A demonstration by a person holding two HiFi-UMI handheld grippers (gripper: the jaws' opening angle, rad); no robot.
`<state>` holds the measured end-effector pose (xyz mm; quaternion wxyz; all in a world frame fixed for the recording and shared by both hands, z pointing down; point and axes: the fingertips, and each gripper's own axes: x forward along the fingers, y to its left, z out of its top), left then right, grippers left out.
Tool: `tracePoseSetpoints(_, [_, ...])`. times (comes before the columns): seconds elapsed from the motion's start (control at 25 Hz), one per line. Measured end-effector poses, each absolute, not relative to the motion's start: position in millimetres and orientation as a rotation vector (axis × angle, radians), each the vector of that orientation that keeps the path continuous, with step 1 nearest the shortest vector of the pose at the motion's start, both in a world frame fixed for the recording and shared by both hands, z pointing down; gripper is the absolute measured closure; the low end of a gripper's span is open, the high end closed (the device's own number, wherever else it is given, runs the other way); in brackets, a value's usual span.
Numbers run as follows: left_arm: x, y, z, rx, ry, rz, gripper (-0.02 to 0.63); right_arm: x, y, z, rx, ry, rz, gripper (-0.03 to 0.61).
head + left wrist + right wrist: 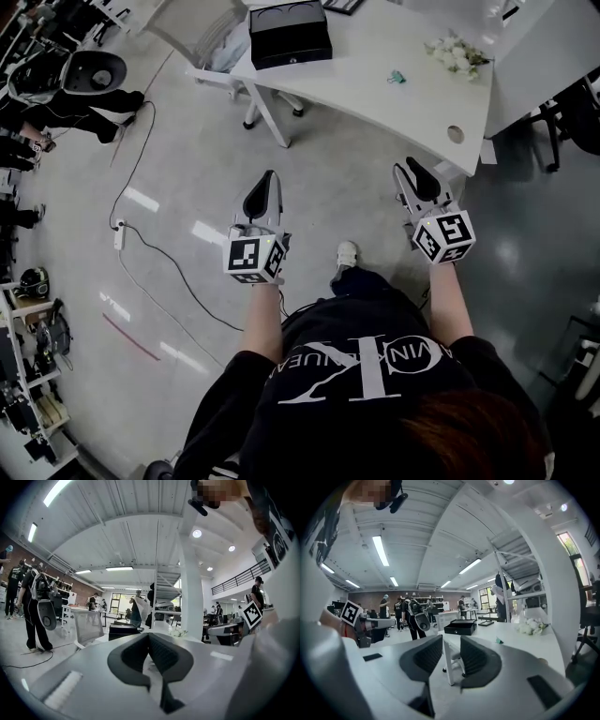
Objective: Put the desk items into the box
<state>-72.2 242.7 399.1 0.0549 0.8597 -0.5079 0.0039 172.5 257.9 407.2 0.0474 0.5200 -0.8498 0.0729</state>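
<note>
A black open box (289, 36) stands on the white desk (375, 98) at its far left end. On the same desk lie a small green binder clip (397, 77) and a bunch of white flowers (457, 53). Both grippers hang over the floor, short of the desk. My left gripper (265, 180) is shut with nothing in it, its pads meeting (150, 641). My right gripper (413, 172) is open a little and empty (451, 656). In the right gripper view the box (461, 627), clip (499, 641) and flowers (529, 626) lie ahead.
A white mesh chair (197, 28) stands left of the desk. A cable (159, 262) and power strip (120, 234) cross the floor at left. Shelves (28, 375) line the left edge. The person's shoe (347, 253) is between the grippers. People stand in the background (35, 611).
</note>
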Motion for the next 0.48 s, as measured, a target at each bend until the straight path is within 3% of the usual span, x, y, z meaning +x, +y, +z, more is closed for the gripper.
tracePoseSetpoints(0.48, [-29.6,168.5,398.5,2.614,-1.564,0.012,0.603,203.5,174.4,414.7,1.525,-2.614,0.216,0.494])
